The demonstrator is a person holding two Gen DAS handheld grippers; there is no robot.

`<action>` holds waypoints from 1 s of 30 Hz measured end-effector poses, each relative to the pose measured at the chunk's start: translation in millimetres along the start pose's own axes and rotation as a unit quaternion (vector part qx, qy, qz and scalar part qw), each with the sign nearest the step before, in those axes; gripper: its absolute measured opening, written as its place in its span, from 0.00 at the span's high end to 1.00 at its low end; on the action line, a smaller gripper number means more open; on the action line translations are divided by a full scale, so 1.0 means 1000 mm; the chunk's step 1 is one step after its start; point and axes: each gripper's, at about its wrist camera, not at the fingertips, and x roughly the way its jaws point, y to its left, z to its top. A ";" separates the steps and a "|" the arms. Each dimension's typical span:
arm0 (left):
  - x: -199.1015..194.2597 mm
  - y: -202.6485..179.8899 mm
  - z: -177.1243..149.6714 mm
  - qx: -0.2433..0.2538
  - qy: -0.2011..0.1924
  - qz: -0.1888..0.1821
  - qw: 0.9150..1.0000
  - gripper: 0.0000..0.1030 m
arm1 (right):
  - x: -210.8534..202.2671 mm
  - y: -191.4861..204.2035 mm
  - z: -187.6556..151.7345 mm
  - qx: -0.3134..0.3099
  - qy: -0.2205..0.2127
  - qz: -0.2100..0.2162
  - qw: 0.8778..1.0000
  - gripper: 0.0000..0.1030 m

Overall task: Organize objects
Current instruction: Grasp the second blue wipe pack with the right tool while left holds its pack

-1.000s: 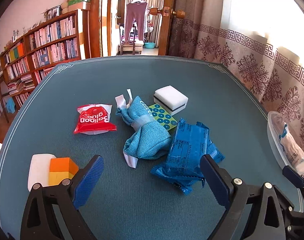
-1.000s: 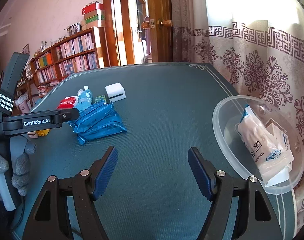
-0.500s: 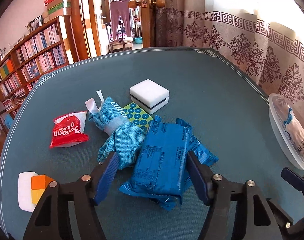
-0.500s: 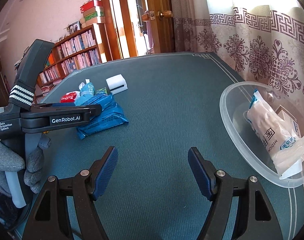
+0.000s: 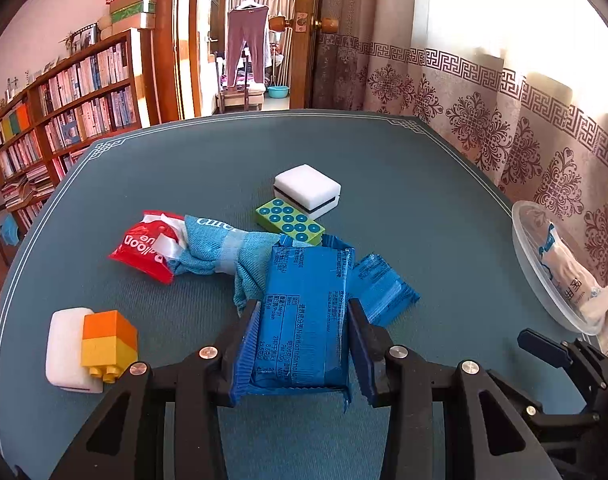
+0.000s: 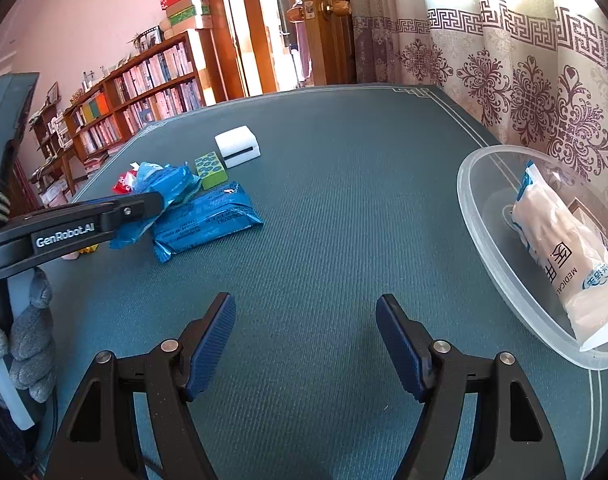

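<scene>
L gripper [image 5: 304,344] grips blue pack [image 5: 304,312], pick under way.
Its jaws have just been closing and now pinch the pack's sides, w/ pack low over the table [image 5: 384,168], beside 2nd blue pack [image 5: 384,292]; next stop prob. the bowl [image 6: 488,240]. R gripper [image 6: 306,340] stands half open, empty. Print: "Nutrition Information"; red bag [image 5: 143,252] "Balloon glue"; bowl pkt [image 6: 560,248] "MEDICAL".

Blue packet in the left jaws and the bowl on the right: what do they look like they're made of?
Blue packet: thin plastic film, somewhat glossy, judging by the crimped end seals and printed wrinkled surface. Bowl: clear, slightly frosted plastic, probably; the tablecloth shows through its wall.
</scene>
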 end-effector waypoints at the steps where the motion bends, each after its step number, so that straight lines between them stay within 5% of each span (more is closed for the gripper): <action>1: -0.003 0.003 -0.002 -0.004 -0.002 0.001 1.000 0.57 | 0.002 0.002 0.000 -0.001 0.004 0.003 1.000 0.28; 12: -0.023 0.044 -0.016 -0.051 -0.016 0.035 0.998 0.58 | 0.038 0.027 0.027 0.035 0.076 0.110 0.990 0.28; 22: -0.021 0.051 -0.034 -0.045 0.001 0.028 0.999 0.58 | 0.079 0.060 0.063 0.050 0.081 0.118 0.989 0.28; 30: -0.012 0.064 -0.038 -0.070 0.016 0.017 0.997 0.48 | 0.100 0.087 0.080 0.012 0.062 0.061 0.996 0.28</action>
